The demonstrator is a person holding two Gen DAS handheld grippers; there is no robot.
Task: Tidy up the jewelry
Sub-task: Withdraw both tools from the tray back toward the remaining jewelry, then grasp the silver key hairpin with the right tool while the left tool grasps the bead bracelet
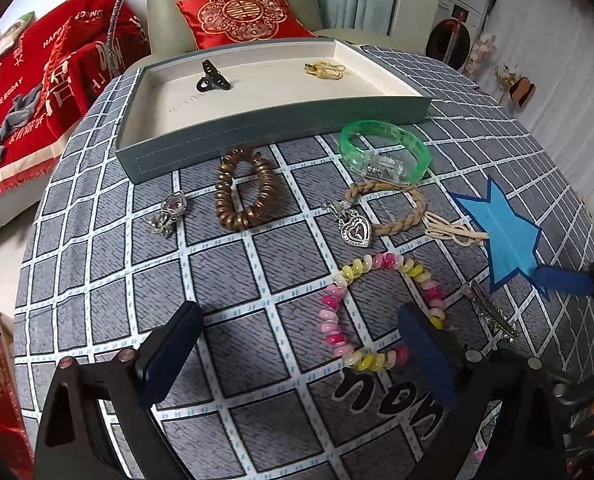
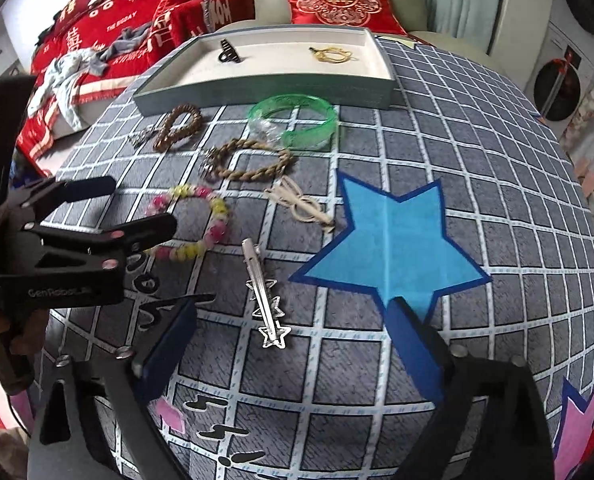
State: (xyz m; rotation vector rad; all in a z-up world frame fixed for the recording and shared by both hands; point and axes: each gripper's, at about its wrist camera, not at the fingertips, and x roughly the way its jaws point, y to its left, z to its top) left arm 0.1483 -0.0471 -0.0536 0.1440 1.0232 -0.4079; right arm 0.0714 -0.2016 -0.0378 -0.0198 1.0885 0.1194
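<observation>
A: From the left wrist, our left gripper (image 1: 301, 344) has its fingers spread apart with nothing between them, low over the checked cloth (image 1: 233, 280). The pink-and-yellow coil band (image 1: 371, 312) lies just ahead, touching the right finger's edge.

B: And beyond it?

A: The brown coil band (image 1: 245, 188), a silver charm (image 1: 169, 214), the heart pendant (image 1: 355, 230) on the braided bracelet (image 1: 393, 208) and the green bangle (image 1: 385, 151) lie near one another in front of the tray (image 1: 225, 152). The tray's near wall is a raised edge; inside we see a black clip (image 1: 212, 76) and a gold piece (image 1: 324, 70). Open cloth lies to our left. Black letters sit by our right finger, but we cannot read them.

B: The right wrist?

A: Our right gripper (image 2: 293, 344) is also spread wide and empty. The silver star clip (image 2: 265, 300) lies between its fingers, a little ahead, untouched. The blue star patch (image 2: 393, 248) meets the right finger's tip; a cream hair pin (image 2: 301, 204) is beyond. The left gripper's body reads "GenRobot". The red blanket (image 2: 137, 8) shows "THE BIGDAY".
</observation>
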